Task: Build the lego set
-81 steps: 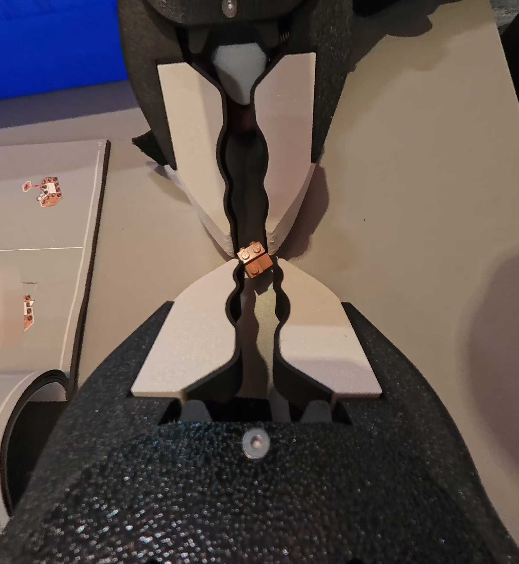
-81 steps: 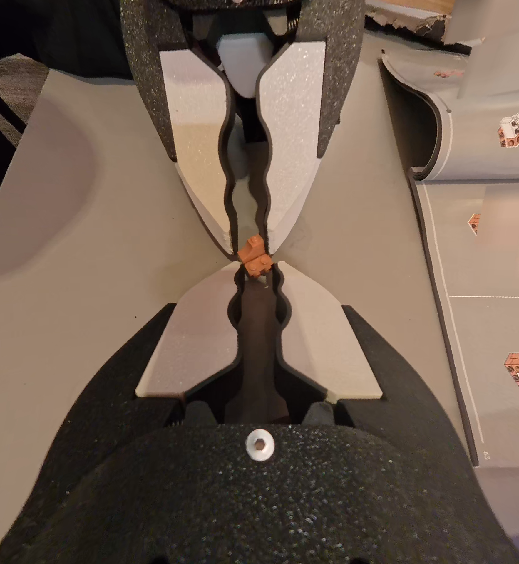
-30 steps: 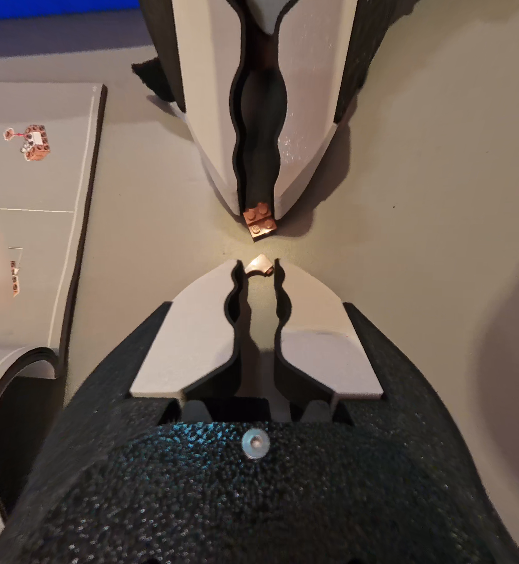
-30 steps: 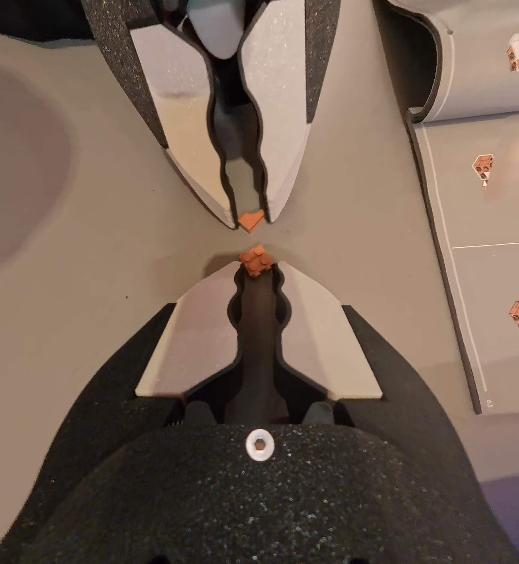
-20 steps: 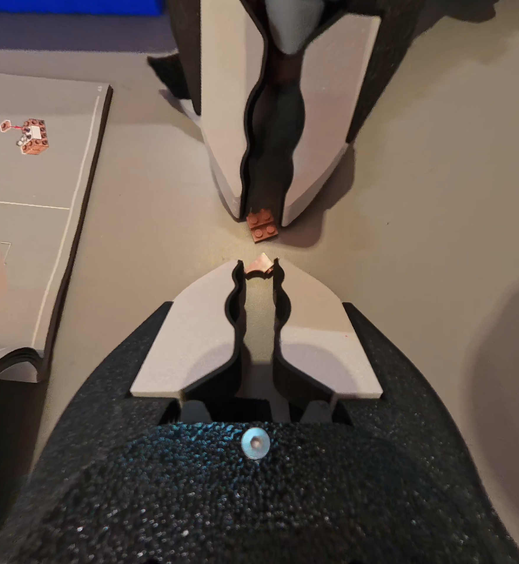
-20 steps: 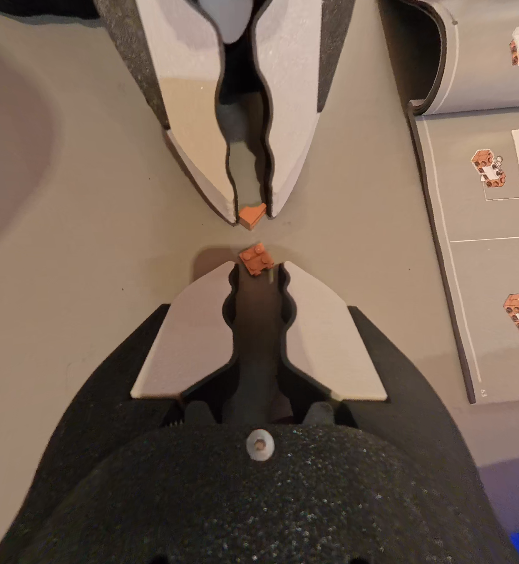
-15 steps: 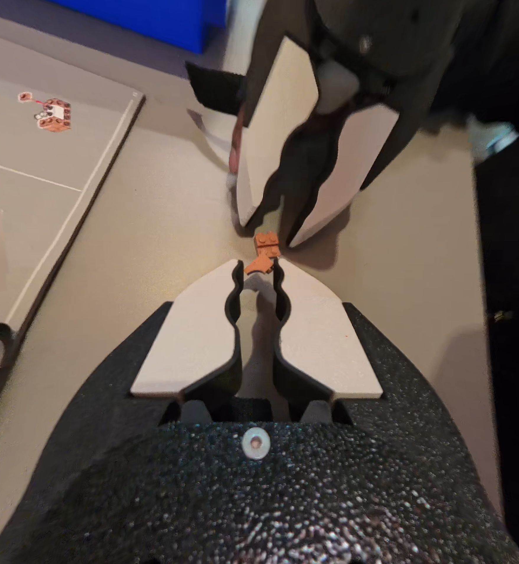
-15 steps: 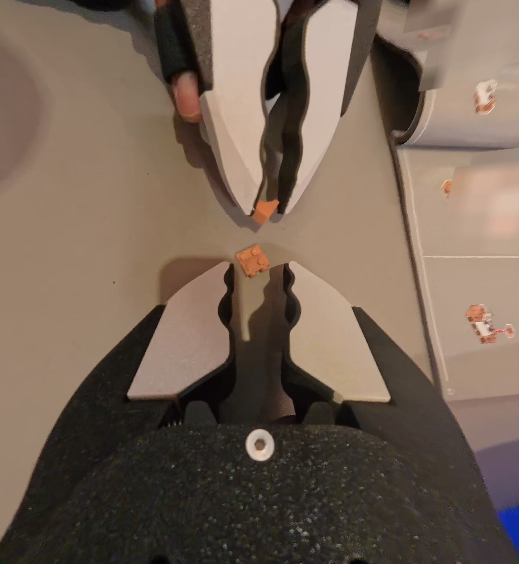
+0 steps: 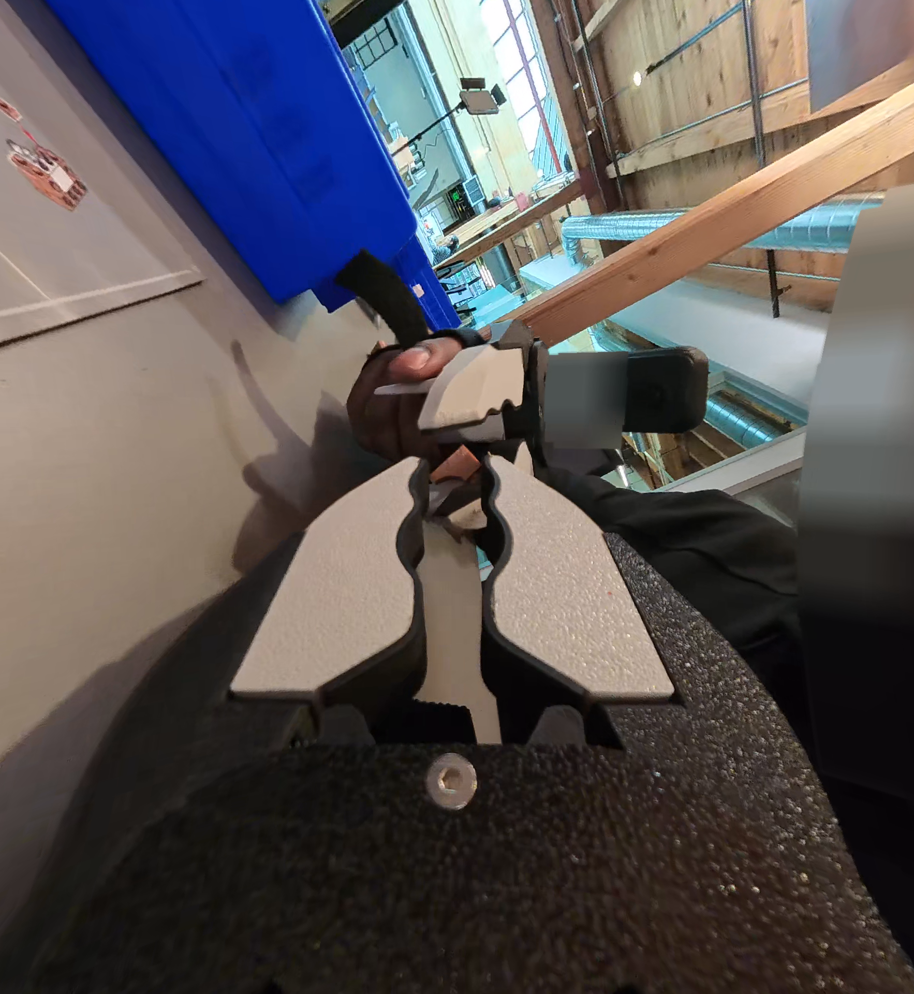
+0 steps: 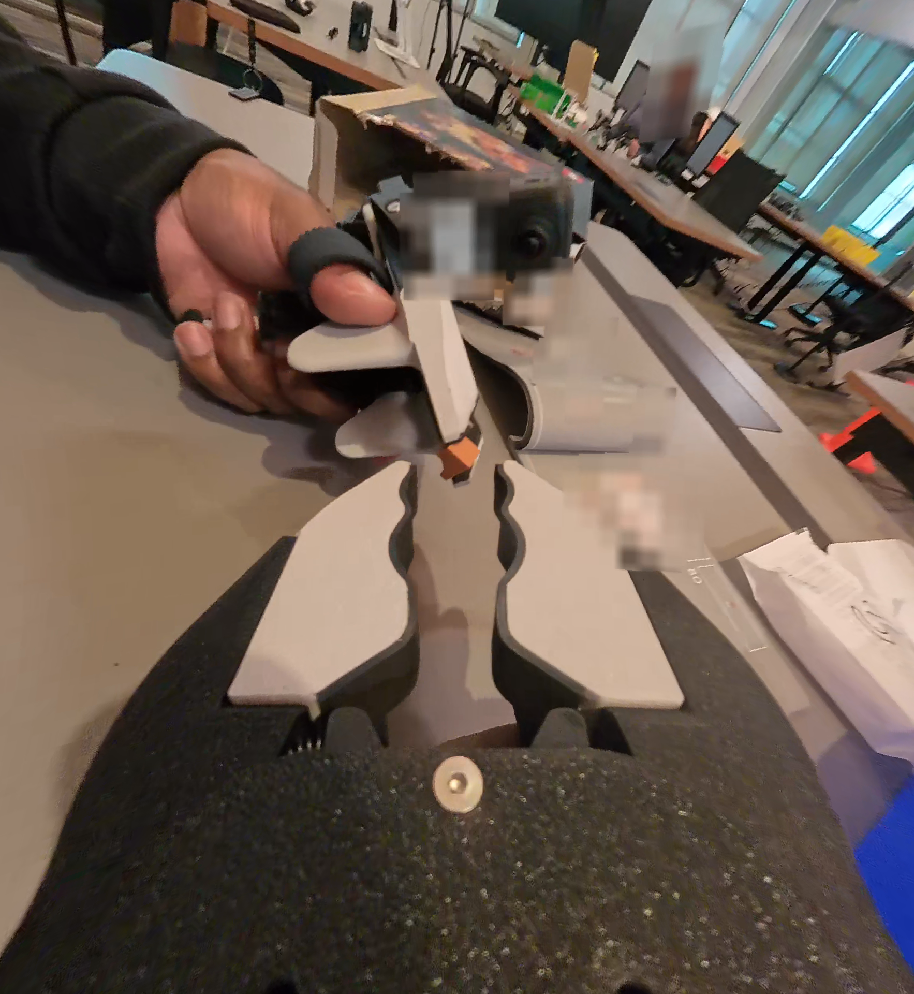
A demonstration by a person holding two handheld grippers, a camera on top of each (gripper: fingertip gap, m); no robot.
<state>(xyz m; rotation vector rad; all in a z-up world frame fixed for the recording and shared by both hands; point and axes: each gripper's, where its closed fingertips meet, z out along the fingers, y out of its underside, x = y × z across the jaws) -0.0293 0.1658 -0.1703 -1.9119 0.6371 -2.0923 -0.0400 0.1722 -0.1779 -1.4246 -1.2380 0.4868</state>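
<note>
Left wrist view: left gripper (image 9: pixel 454 473) pinches orange brick (image 9: pixel 456 467).

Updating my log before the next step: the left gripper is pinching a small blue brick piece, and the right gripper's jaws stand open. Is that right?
Not quite: the brick piece is orange, not blue. The right wrist view shows it pinched at the tips of the left gripper. The rest holds: the right gripper has its jaws open, gripping nothing.

Each wrist camera looks forward along its own fingers, close above the grey table (image 10: pixel 94 484). They face each other, sharing the orange brick (image 10: pixel 457 456).
</note>
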